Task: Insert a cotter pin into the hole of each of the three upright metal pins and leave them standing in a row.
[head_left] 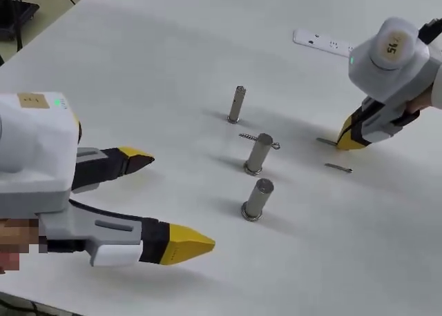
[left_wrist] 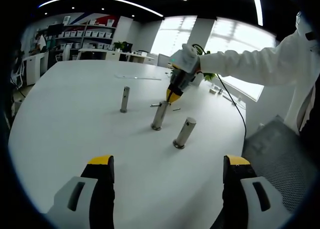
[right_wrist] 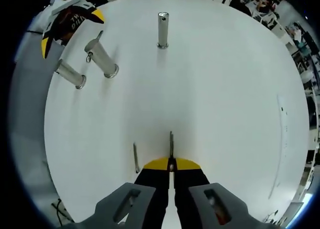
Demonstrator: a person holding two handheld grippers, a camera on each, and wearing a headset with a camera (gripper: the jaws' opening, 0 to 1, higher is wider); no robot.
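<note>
- The right gripper [right_wrist: 171, 165], at the far right, has its jaws pinched together on one end of a cotter pin [right_wrist: 171, 143] that lies on the white table [head_left: 173, 54].
- The left gripper [head_left: 173, 202] hovers at the near left, jaws spread wide and holding nothing.
- A loose cotter pin [head_left: 338, 168] lies just near of the gripped one.
- Between the grippers three metal pins stand upright in a row: far pin [head_left: 237, 104], middle pin [head_left: 257, 157], near pin [head_left: 257, 200].
- An inserted cotter pin [head_left: 246, 136] runs crosswise through the middle pin's top.
</note>
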